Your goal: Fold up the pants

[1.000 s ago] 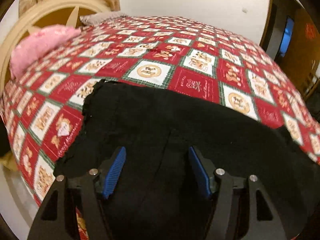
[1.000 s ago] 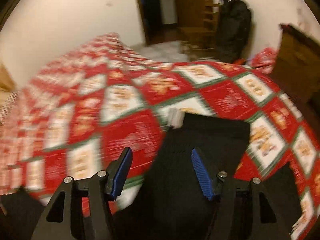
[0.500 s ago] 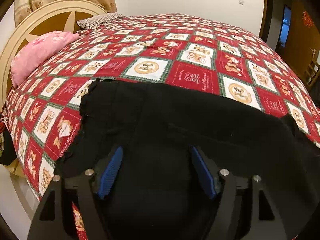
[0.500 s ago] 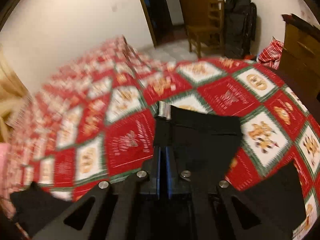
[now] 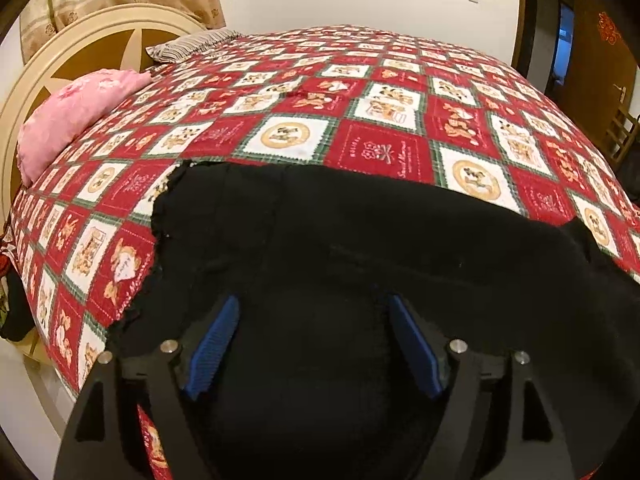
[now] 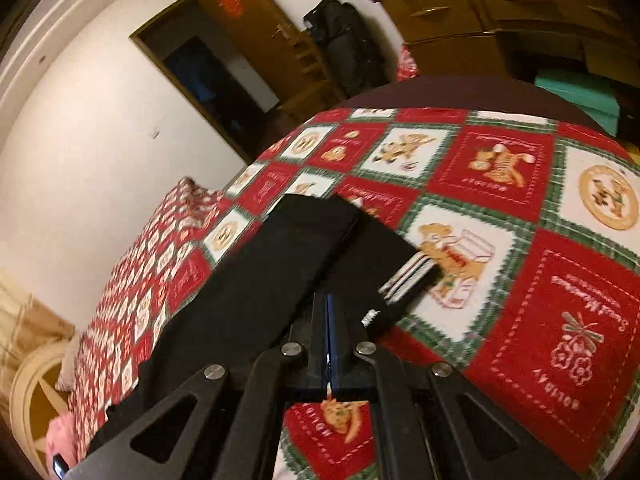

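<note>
The left gripper (image 5: 314, 344) stands wide open, its blue pads (image 5: 210, 354) spread apart with nothing between them, hovering low over the black pants (image 5: 360, 240), which spread beneath and ahead of it across the near part of the bed (image 5: 380, 92). The right gripper (image 6: 329, 320) is closed tight, its pads pressed together on a fold of the pants (image 6: 280, 264); the fabric stretches away from the jaws as a long dark band, with a striped label (image 6: 408, 276) showing at the hem just beside the fingers. In the left view the ragged edge of the pants lies close to the bed's near left edge, while the red patchwork bedspread (image 5: 400, 148) runs open and wide beyond it toward the far side. A pink pillow (image 5: 76, 116) and a striped pillow (image 5: 188, 44) rest at the headboard (image 5: 80, 40) end, well apart from the pants. In the right view the bedspread (image 6: 540, 280) lies bare to the right of the held fabric, up to the bed's far edge below a wooden dresser (image 6: 500, 20).
</note>
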Action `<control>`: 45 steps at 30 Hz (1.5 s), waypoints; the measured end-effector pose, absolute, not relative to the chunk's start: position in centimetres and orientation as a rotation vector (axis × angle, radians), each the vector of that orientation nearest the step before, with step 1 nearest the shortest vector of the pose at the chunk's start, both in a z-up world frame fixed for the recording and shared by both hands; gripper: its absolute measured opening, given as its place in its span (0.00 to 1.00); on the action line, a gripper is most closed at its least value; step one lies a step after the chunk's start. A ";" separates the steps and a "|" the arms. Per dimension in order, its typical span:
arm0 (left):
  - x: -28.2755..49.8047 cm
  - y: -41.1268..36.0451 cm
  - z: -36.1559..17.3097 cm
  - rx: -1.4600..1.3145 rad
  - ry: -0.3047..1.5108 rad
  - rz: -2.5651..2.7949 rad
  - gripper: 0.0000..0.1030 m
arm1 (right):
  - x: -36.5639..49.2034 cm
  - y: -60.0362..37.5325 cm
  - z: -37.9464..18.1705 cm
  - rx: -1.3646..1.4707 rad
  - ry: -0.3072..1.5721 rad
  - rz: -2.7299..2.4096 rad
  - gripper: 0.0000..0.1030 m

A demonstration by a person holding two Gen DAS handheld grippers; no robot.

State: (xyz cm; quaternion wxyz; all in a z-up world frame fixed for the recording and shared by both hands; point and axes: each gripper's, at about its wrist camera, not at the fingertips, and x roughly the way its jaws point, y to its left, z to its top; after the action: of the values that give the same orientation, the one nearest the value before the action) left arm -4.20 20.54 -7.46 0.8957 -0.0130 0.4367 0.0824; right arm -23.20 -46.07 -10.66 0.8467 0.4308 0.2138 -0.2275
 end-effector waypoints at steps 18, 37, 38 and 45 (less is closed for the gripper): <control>-4.4 20.9 -7.3 -0.066 0.911 0.163 0.79 | -14.3 -49.1 -11.2 0.823 0.592 -0.551 0.44; -4.1 21.0 -7.2 -0.049 0.910 0.150 0.79 | -23.2 -48.5 -12.3 0.913 0.589 -0.565 0.14; -4.0 21.0 -7.2 -0.047 0.911 0.149 0.79 | -23.5 -48.5 -12.4 0.913 0.562 -0.568 0.15; -4.6 20.7 -6.3 -0.030 0.890 0.142 0.79 | -26.0 -49.5 -8.8 0.834 0.449 -0.831 0.48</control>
State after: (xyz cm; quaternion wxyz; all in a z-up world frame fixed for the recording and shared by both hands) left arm -4.55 20.72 -6.32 0.9000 -0.0146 0.4301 0.0686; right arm -25.96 -49.53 -8.83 0.8082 0.3898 0.2098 -0.3884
